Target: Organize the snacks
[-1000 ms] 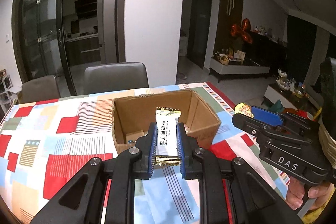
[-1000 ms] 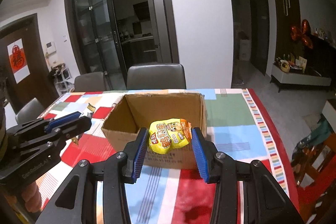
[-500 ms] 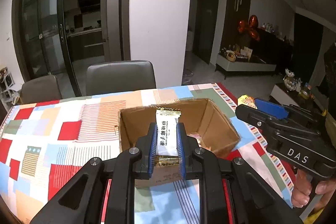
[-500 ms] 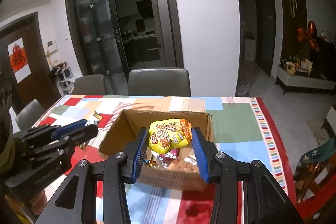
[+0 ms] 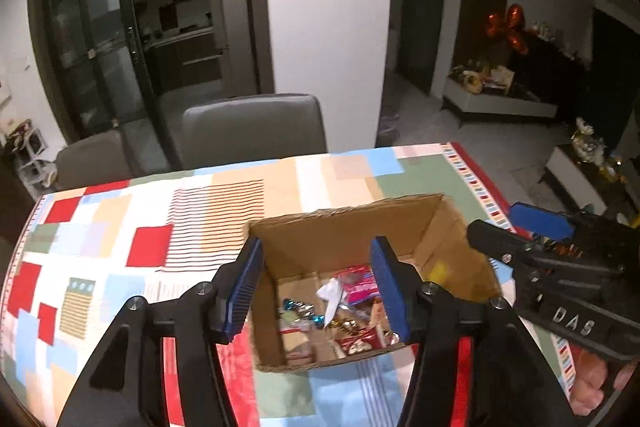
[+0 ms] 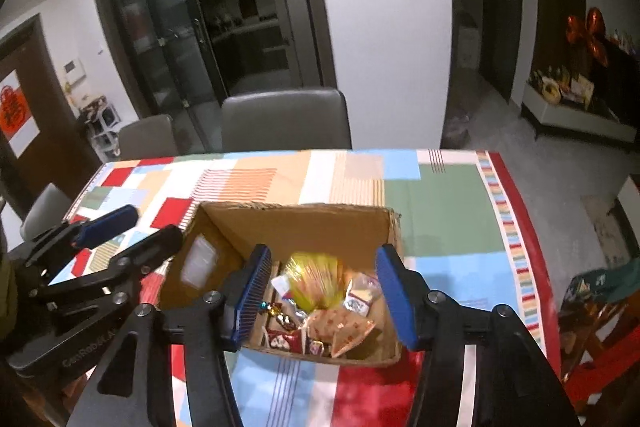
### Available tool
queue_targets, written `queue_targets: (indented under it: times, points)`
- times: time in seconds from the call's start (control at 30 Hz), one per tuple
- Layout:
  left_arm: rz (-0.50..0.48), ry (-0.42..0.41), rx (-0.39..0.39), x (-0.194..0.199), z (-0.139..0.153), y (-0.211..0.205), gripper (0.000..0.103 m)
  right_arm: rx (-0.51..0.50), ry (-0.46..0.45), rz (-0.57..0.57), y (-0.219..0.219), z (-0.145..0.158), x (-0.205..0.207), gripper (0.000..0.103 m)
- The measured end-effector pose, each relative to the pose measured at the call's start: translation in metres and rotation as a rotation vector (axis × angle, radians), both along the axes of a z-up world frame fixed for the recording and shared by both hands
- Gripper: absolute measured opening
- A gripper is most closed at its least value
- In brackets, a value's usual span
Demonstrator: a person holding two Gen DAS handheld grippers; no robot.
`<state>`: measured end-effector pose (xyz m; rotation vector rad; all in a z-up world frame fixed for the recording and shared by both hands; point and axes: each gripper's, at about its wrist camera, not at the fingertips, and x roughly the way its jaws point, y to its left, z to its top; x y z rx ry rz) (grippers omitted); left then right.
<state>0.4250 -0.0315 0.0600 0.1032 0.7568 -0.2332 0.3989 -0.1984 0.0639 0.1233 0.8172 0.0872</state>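
Over a patchwork tablecloth [image 6: 440,203] of red, blue, green and cream squares, two hand-held black grippers with blue ribbed pads hover above an open brown cardboard box [image 6: 304,223] at the table's centre. From the left wrist view, the left gripper [image 5: 316,287] has its jaws opening, the pads standing apart with nothing pressed between them; a white wrapper [image 5: 334,293], blurred, hangs in the gap over the box interior, touching neither pad. At three o'clock of that view, the right gripper [image 5: 520,227] juts in over the box's right wall, a person's fingers [image 5: 588,383] wrapped on its handle. From the right wrist view, the right gripper's jaws are likewise opening, pads clear of a blurred yellow snack packet [image 6: 316,283] that sits between them, above the heap inside the box. Assorted wrapped snacks [image 6: 320,331], red, orange and foil, fill the box floor. At nine o'clock of the right view, the left gripper reaches over the box's left wall. At twelve o'clock, two grey upholstered chairs [image 6: 284,119] stand against the table's far edge, before dark glass sliding doors [image 6: 168,31].
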Motion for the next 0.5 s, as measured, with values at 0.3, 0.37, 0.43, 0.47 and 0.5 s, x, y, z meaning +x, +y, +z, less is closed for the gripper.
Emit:
queue_targets:
  times: [0.3, 0.37, 0.43, 0.47, 0.5]
  points:
    - [0.066, 0.058, 0.016, -0.02, 0.003, 0.008, 0.057, -0.025, 0.051, -0.004, 0.002, 0.0, -0.013, 0.056]
    - [0.082, 0.053, 0.024, -0.029, 0.005, 0.011, 0.06, -0.012, 0.057, -0.004, 0.002, 0.002, -0.022, 0.056]
    - [0.087, 0.053, 0.02, -0.039, 0.007, 0.014, 0.062, -0.014, 0.053, -0.004, 0.004, 0.006, -0.029, 0.056]
    - [0.088, 0.051, 0.012, -0.046, 0.009, 0.016, 0.062, -0.021, 0.048, 0.0, 0.005, 0.008, -0.037, 0.056]
    - [0.087, 0.048, 0.007, -0.05, 0.01, 0.017, 0.063, -0.026, 0.042, 0.003, 0.007, 0.01, -0.043, 0.056]
